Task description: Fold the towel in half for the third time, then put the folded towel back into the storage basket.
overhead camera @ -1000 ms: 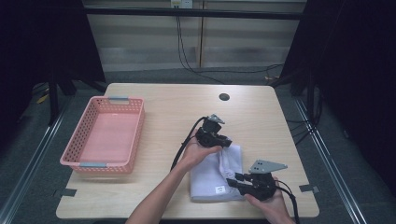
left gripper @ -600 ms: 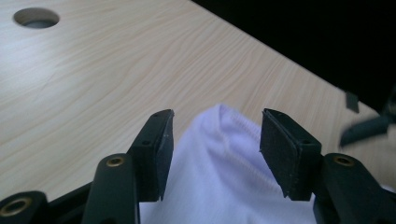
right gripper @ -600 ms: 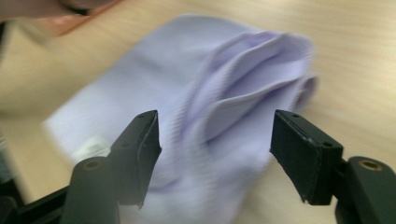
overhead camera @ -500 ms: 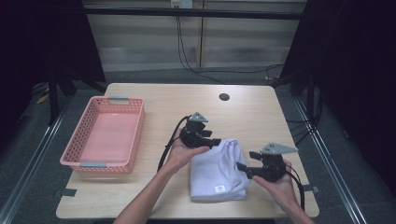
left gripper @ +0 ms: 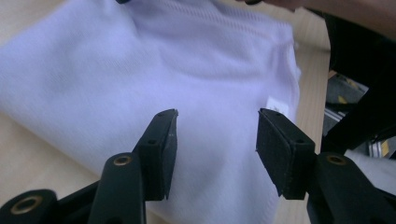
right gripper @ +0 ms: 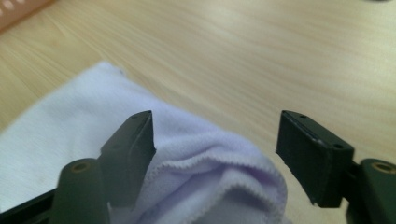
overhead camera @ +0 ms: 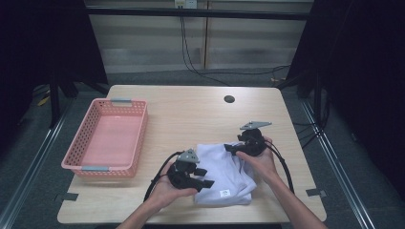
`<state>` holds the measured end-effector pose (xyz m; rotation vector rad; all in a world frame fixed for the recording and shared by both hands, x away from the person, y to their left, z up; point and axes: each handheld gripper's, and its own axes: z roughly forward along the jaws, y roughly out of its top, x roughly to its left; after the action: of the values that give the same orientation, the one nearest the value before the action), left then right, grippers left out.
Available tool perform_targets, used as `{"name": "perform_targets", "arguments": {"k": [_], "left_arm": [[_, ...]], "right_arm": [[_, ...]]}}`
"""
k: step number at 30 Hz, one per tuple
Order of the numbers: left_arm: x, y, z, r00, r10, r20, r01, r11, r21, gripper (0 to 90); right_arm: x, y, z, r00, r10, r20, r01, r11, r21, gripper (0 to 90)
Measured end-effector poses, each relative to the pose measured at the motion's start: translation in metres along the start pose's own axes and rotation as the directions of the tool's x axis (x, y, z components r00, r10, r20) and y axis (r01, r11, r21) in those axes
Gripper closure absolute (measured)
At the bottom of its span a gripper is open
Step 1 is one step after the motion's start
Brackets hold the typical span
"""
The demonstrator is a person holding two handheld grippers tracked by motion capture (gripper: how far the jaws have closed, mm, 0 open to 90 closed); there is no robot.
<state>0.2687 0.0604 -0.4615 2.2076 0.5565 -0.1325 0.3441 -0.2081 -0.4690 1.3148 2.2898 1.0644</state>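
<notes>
Cloth: folded white knit garment [overhead camera: 224,174] lying on the light wooden surface [overhead camera: 191,114], between the two hand-held grippers, its small label [left gripper: 280,105] beyond the left one's jaws.
Left hand-held gripper [overhead camera: 203,178]: jaws apart, hovering over the garment's near-left edge — gripping nothing.
Right hand-held gripper [overhead camera: 231,148]: jaws spread wide, a bunched hem fold [right gripper: 219,163] lying between them — not clamped.
Basket: empty pink plastic lattice basket [overhead camera: 106,138], well apart, left of the left hand-held gripper.
</notes>
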Motion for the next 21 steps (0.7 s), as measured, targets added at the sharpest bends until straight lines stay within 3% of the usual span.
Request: {"name": "perform_targets", "arguments": {"k": [2, 3, 5, 8, 12, 16, 19, 21], "left_arm": [[-0.001, -0.008, -0.002, 0.9997, -0.005, -0.024, 0.005, 0.9998, 0.017, 46.4], [-0.001, -0.012, -0.003, 0.9992, -0.025, -0.030, 0.026, 0.9992, 0.030, 45.8], [-0.003, -0.020, -0.009, 0.9963, -0.040, -0.076, 0.041, 0.9990, 0.019, 42.6], [-0.004, -0.035, -0.017, 0.9955, -0.060, -0.073, 0.063, 0.9974, 0.035, 36.9], [-0.010, -0.045, -0.016, 0.9965, -0.029, -0.079, 0.032, 0.9983, 0.048, 32.3], [-0.017, -0.046, -0.010, 0.9987, -0.027, -0.044, 0.029, 0.9980, 0.055, 30.0], [-0.021, -0.046, -0.006, 0.9967, 0.013, -0.080, -0.007, 0.9977, 0.067, 29.3], [-0.020, -0.046, -0.003, 0.9964, 0.006, -0.085, 0.000, 0.9972, 0.075, 27.9]], "right_arm": [[-0.004, -0.010, 0.000, 1.0000, 0.004, 0.006, -0.004, 1.000, 0.017, 32.8], [-0.006, -0.015, -0.002, 0.9999, 0.007, 0.008, -0.007, 1.000, 0.022, 32.9], [-0.012, -0.024, -0.005, 0.9999, -0.002, 0.016, 0.001, 0.999, 0.037, 32.6], [-0.019, -0.035, -0.009, 1.0000, -0.003, -0.002, 0.004, 0.999, 0.044, 31.8], [-0.023, -0.041, -0.004, 0.9995, -0.003, -0.031, 0.004, 0.999, 0.037, 32.1], [-0.027, -0.042, -0.003, 0.9987, 0.008, -0.049, -0.007, 1.000, 0.028, 32.0], [-0.029, -0.038, -0.008, 0.9971, 0.003, -0.077, -0.004, 1.000, -0.007, 32.0], [-0.032, -0.035, -0.012, 0.9953, 0.014, -0.096, -0.018, 0.999, -0.041, 27.6]]}}
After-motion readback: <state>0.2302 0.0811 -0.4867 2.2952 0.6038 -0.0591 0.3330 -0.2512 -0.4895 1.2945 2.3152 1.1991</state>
